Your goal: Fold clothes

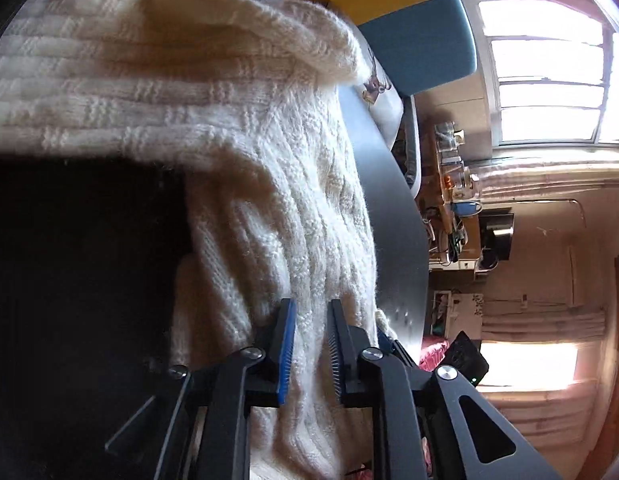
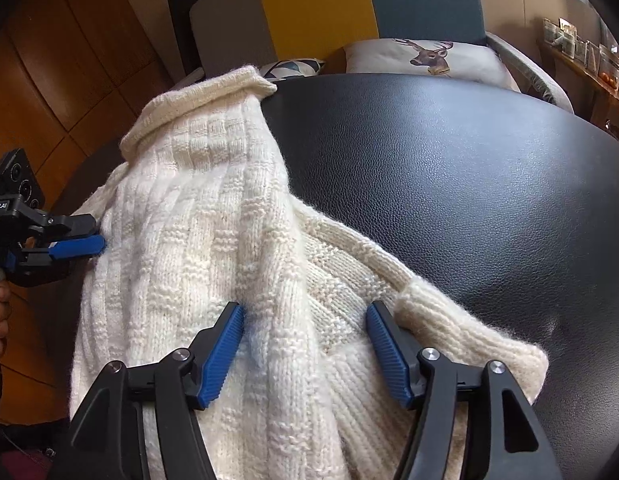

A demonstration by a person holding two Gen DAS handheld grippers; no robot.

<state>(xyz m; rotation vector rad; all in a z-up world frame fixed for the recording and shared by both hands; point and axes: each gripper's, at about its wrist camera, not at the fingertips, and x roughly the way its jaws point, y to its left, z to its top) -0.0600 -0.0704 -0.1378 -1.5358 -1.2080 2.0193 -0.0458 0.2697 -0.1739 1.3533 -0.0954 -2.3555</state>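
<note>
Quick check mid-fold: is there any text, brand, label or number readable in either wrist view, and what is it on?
"Robot.AI": white lettering, its start cut off by the picture's edge, on the black body of the left gripper at the left edge of the right wrist view.
No tag or label shows on the cream sweater.
The deer cushion bears a picture only.
Items on the far shelf are too small to read.
</note>
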